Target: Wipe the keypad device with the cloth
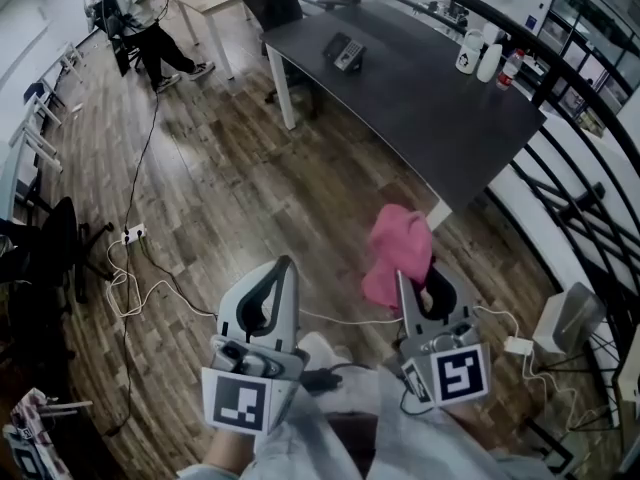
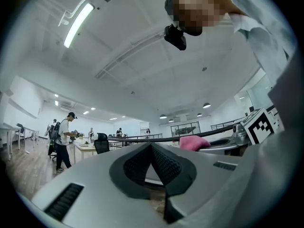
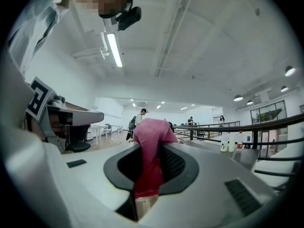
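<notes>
the keypad device (image 1: pixel 347 52) is too small to show its keys; the cloth (image 3: pixel 148 175) has its lower end hidden inside the right gripper (image 3: pixel 152 148).

I find no word, brand or number I can read. The marker cubes (image 1: pixel 240 403) on my left gripper (image 1: pixel 283 268) and right gripper (image 1: pixel 415 283) show only black-and-white square patterns. Labels on the bottles (image 1: pixel 485 56) and keys on the keypad device (image 1: pixel 345 52) are too small to read.

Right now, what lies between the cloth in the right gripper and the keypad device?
In the head view, only wooden floor and bare dark tabletop separate the pink cloth, held by the right gripper, from the keypad device.
</notes>
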Motion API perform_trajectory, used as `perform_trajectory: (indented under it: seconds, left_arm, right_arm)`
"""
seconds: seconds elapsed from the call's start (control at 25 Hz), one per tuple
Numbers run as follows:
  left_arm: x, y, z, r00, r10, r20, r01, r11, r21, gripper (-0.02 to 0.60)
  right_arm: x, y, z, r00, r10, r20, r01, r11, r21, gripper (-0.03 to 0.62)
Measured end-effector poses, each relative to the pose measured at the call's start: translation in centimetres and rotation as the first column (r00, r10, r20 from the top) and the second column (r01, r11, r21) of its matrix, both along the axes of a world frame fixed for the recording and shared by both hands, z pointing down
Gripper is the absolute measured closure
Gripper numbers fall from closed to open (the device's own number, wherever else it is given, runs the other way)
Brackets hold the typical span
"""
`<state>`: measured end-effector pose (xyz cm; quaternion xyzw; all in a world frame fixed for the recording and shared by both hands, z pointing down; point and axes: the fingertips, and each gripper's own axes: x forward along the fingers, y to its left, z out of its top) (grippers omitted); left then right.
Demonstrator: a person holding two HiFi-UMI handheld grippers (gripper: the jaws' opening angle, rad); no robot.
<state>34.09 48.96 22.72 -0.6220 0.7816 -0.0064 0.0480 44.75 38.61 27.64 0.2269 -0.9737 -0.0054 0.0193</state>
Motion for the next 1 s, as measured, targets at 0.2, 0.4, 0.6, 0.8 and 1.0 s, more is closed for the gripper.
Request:
perform_trajectory:
  seconds: [0.2, 0.4, 0.6, 0.8, 1.0]
  left_arm:
    - [0.5, 0.3, 0.2, 1.0, -0.009, 0.002, 0.009, 1.0, 0.0, 0.578]
    - [0.1, -0.1, 0.7, 1.0, -0.009, 0.009, 0.009, 1.0, 0.002, 0.578]
    - [-1.9, -1.8, 0.9, 1.0, 0.0, 0.002, 0.0, 1.0, 0.02, 0.578]
    - [-4.8, -4.3, 1.0, 1.0, 0.004, -0.004, -0.004, 1.0, 0.026, 0.578]
    - [-8.6, -7.0, 1.5, 1.0, 0.01, -0.018, -0.009, 1.0, 0.015, 0.578]
  right_arm:
    - [1.0, -0.8, 0.0, 0.998, 0.015, 0.06, -0.011, 0.998, -0.058, 0.523]
    - [0.5, -1.6, 0.6, 0.997, 0.023, 0.07, -0.019, 0.998, -0.063, 0.523]
    - [-1.2, -2.8, 0.8, 0.998, 0.027, 0.057, -0.025, 0.999, -0.04, 0.523]
    - [-4.2, -5.3, 0.4, 0.998, 0.027, 0.057, -0.026, 0.999, -0.03, 0.523]
    - [-7.9, -8.1, 0.4, 0.998, 0.033, 0.048, -0.032, 0.999, -0.025, 0.523]
